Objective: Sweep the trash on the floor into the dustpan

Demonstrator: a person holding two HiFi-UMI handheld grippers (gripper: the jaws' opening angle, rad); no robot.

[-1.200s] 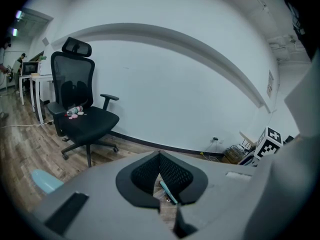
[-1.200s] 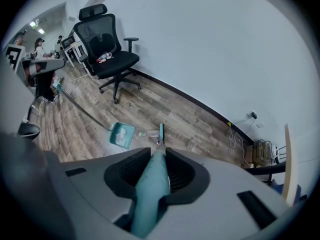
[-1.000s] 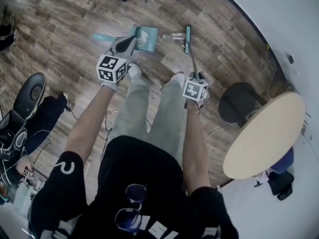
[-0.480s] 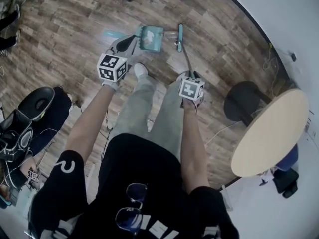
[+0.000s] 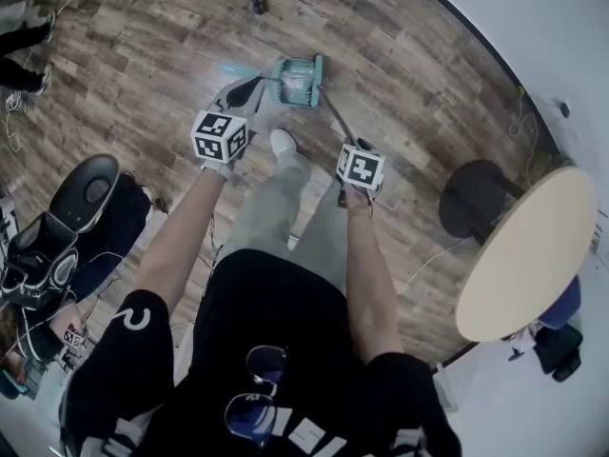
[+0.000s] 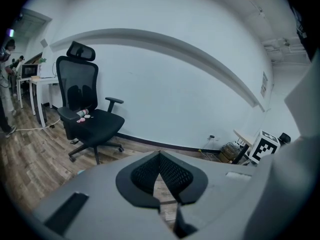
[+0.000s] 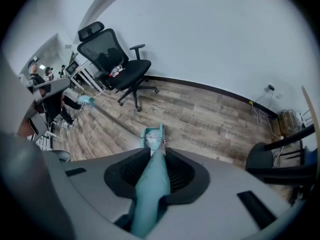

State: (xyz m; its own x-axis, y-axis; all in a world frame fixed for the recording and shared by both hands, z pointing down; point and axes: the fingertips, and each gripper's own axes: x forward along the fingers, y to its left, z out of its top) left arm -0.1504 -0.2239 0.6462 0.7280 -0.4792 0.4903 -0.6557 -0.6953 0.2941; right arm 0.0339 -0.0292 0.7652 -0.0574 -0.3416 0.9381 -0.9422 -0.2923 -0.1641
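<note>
A teal dustpan (image 5: 293,82) stands on the wood floor ahead of my feet, with pale trash inside it. The teal broom head (image 5: 319,68) presses against its right side. My right gripper (image 5: 354,147) is shut on the broom handle (image 5: 335,120); in the right gripper view that teal handle (image 7: 150,194) runs between the jaws of the right gripper (image 7: 159,156) down to the dustpan (image 7: 152,134). My left gripper (image 5: 249,86) is shut on the dustpan's thin pole just below the pole's teal grip (image 5: 233,68). In the left gripper view the left gripper (image 6: 160,159) has its jaws pressed together.
A black office chair (image 6: 87,114) stands by the white wall beyond the dustpan. A round wooden table (image 5: 528,255) with a dark base (image 5: 476,198) is to my right, with cables on the floor near it. Black gear (image 5: 57,227) lies at my left.
The broom head has swept left up to the dustpan's mouth. The clear piece of trash that lay between them is now in the pan. Both grippers have shifted forward.
</note>
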